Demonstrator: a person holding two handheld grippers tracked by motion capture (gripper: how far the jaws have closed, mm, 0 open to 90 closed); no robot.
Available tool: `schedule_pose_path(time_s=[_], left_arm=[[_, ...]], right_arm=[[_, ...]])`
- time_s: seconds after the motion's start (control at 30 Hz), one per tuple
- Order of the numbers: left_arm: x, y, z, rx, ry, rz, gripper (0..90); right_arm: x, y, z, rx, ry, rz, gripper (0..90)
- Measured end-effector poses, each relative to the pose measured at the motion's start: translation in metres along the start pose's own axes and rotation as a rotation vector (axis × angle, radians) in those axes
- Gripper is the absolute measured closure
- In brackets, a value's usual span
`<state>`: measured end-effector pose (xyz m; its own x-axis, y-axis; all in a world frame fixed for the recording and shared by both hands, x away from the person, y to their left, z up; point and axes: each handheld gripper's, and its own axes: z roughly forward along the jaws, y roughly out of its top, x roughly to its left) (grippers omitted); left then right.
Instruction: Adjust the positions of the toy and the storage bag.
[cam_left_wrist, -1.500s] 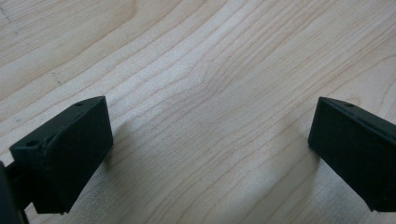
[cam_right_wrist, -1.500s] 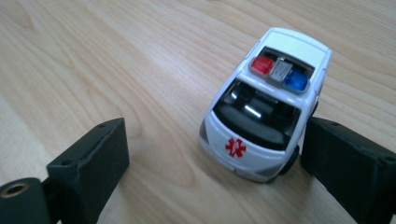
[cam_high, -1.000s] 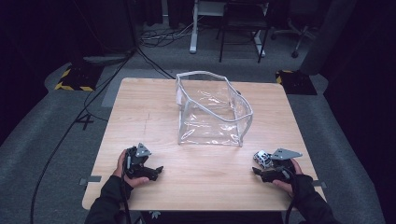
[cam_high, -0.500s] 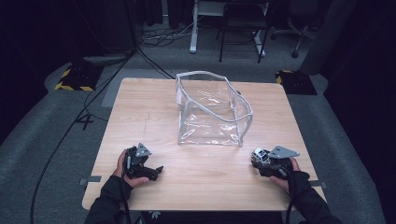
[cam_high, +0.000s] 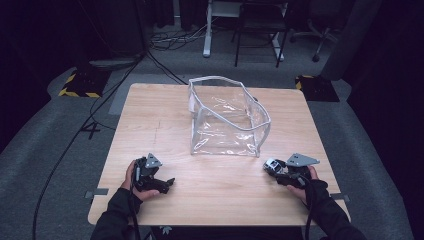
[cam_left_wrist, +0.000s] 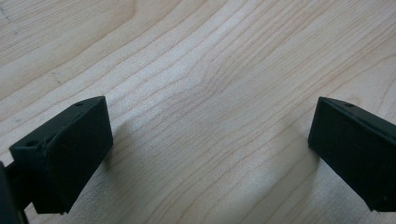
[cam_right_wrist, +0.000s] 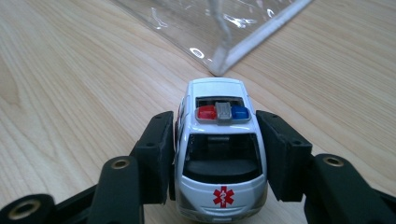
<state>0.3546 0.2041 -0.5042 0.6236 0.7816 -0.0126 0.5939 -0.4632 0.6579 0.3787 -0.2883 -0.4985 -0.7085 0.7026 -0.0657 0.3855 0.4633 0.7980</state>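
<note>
The right tongs (cam_right_wrist: 219, 154) had just closed on the toy car (cam_right_wrist: 219, 154) beside the clear bag (cam_high: 227, 117); the left tongs (cam_left_wrist: 210, 154) stood wide over bare table (cam_left_wrist: 210, 70).

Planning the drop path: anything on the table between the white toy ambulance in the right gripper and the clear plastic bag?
Nothing. In the right gripper view, bare wooden table separates the white toy ambulance from the clear plastic bag; the high view agrees.

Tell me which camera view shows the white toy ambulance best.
The right gripper view: the toy ambulance sits large between the right claw's jaws, its lights and red emblem plain. In the high view it is a small white shape near the clear bag.
</note>
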Motion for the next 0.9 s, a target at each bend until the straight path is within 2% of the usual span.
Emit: schedule_pose_path(time_s=[0.1, 0.2, 0.27, 0.33, 0.37, 0.47, 0.53, 0.9], left_arm=[[0.000, 0.000, 0.000, 0.000, 0.000, 0.000, 0.1], [0.000, 0.000, 0.000, 0.000, 0.000, 0.000, 0.1], [0.000, 0.000, 0.000, 0.000, 0.000, 0.000, 0.1], [0.000, 0.000, 0.000, 0.000, 0.001, 0.000, 0.1], [0.000, 0.000, 0.000, 0.000, 0.000, 0.000, 0.1], [0.000, 0.000, 0.000, 0.000, -0.004, -0.001, 0.1], [0.000, 0.000, 0.000, 0.000, 0.001, 0.000, 0.1], [0.000, 0.000, 0.000, 0.000, 0.001, 0.000, 0.1]], right_arm=[[0.008, 0.005, 0.007, -0.008, 0.021, -0.045, 49.2], [0.010, 0.008, 0.009, -0.008, 0.031, -0.055, 49.2], [0.011, 0.011, 0.012, -0.019, 0.068, -0.048, 49.2], [0.016, 0.016, 0.018, -0.028, 0.100, -0.061, 49.2], [0.016, 0.016, 0.018, -0.028, 0.100, -0.061, 49.2], [0.022, 0.019, 0.023, -0.004, 0.121, -0.081, 49.0], [0.024, 0.021, 0.026, 0.004, 0.119, -0.094, 49.1], [0.022, 0.019, 0.026, 0.018, 0.133, -0.087, 48.2]])
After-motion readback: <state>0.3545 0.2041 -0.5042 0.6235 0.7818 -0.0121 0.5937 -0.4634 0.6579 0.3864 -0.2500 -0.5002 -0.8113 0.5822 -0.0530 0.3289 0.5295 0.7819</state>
